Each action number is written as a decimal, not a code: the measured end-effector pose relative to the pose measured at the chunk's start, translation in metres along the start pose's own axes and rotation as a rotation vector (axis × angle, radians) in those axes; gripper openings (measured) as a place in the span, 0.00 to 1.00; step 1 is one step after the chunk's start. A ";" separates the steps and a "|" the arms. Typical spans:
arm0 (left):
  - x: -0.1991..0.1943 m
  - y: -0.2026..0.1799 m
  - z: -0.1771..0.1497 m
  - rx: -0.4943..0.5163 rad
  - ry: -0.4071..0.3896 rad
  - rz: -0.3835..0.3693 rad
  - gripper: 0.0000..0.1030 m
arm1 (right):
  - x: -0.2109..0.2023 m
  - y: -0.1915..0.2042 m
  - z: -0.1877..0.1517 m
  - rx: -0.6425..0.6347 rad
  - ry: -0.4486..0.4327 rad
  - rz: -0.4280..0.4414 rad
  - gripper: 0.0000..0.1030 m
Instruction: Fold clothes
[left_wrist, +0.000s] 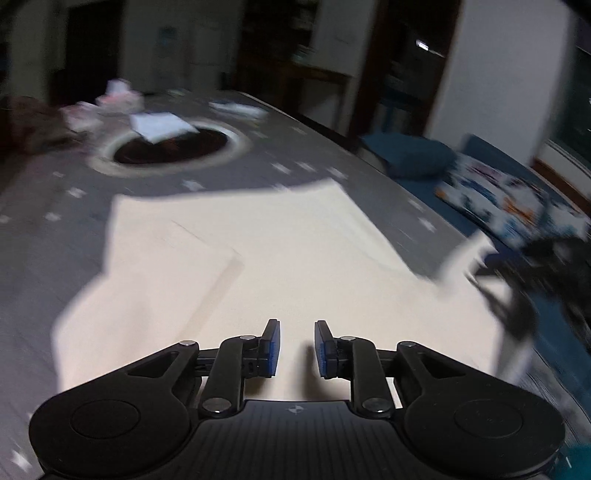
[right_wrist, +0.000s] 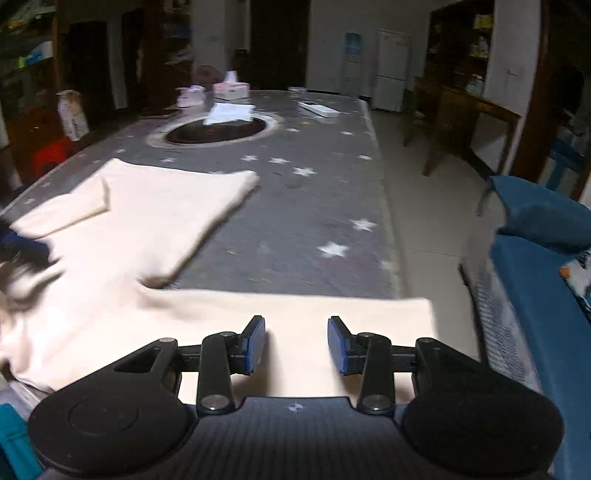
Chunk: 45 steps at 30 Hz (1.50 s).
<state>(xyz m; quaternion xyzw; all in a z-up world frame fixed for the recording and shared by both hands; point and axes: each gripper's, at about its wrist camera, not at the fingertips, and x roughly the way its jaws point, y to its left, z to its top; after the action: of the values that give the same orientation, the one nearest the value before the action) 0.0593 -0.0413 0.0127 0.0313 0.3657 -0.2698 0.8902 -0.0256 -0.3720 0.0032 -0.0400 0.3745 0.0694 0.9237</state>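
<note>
Tongs: my left tongs (left_wrist: 297, 349) and right tongs (right_wrist: 296, 345) spread, empty | cream garment (right_wrist: 155, 206) flat on starry tabletop (right_wrist: 306, 206), sleeve folded in | risk: blurred view, probably pinching one layer, fold skews

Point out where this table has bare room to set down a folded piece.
Bare starred cloth lies right of the cream garment, up to the table's right edge, and between garment and dark round inset. The far end is crowded: papers, tissue box.
</note>
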 end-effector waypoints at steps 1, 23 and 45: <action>0.003 0.003 0.006 -0.004 -0.016 0.039 0.33 | 0.001 0.003 0.001 -0.006 0.000 0.011 0.38; -0.013 0.070 0.024 -0.136 -0.136 0.265 0.04 | 0.022 0.020 0.007 -0.021 0.025 0.053 0.49; -0.134 0.188 -0.081 -0.431 -0.124 0.650 0.04 | 0.020 0.029 0.025 -0.102 0.042 0.048 0.49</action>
<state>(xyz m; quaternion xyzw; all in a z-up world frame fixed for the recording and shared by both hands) 0.0239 0.2011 0.0159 -0.0583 0.3307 0.1079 0.9357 0.0006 -0.3379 0.0065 -0.0795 0.3908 0.1098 0.9104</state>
